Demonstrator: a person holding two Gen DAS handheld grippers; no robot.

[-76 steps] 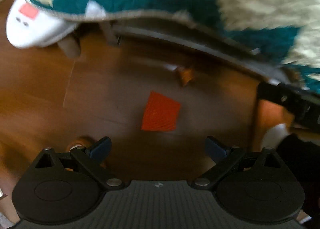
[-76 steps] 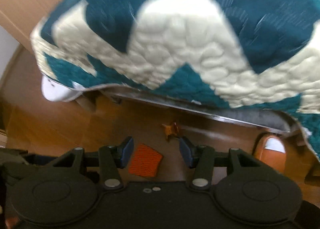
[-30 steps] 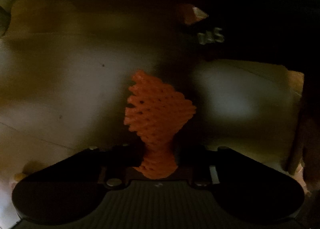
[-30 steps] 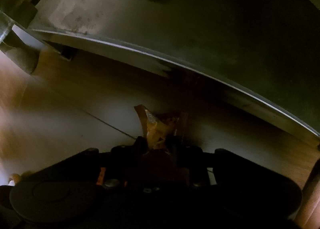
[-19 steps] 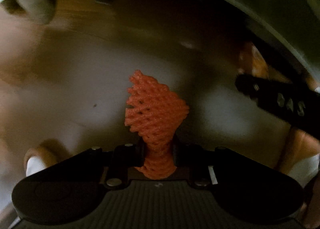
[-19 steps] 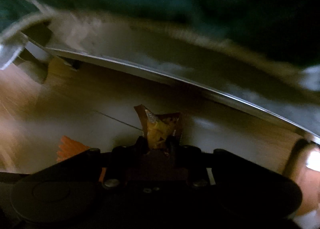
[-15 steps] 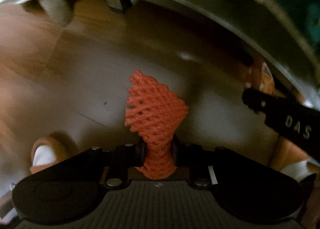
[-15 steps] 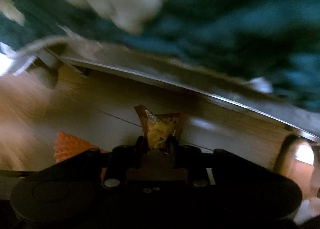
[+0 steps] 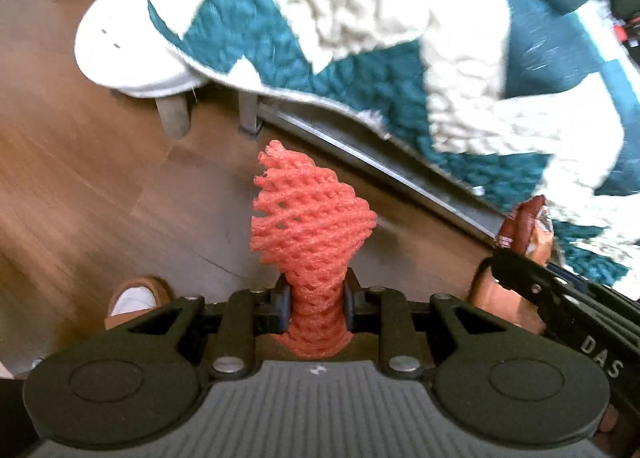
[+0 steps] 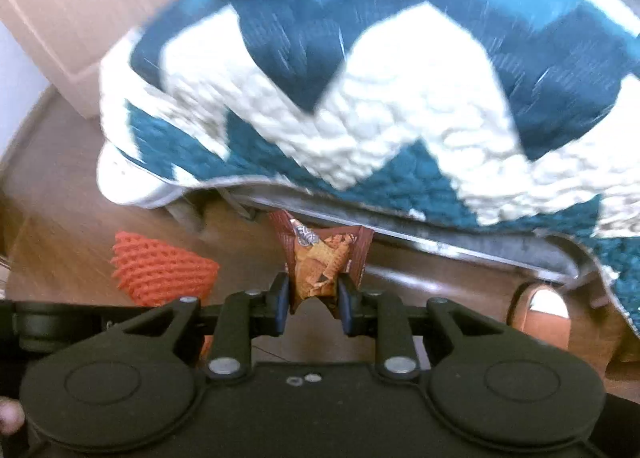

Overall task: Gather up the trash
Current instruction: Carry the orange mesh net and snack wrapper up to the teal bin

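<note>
Wood floor point(image 9: 80, 185) under quilted bed point(image 10: 400, 129)

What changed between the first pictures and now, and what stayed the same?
The left gripper has closed on the orange foam net, and the right gripper on the crumpled snack wrapper. Both lay on the wooden floor by the bed and are now lifted off it. The teal-and-white quilt is unchanged.

The left hand-held gripper point(image 9: 316, 308) pinches an orange foam net point(image 9: 310, 225) above the wooden floor point(image 9: 80, 185).
</note>
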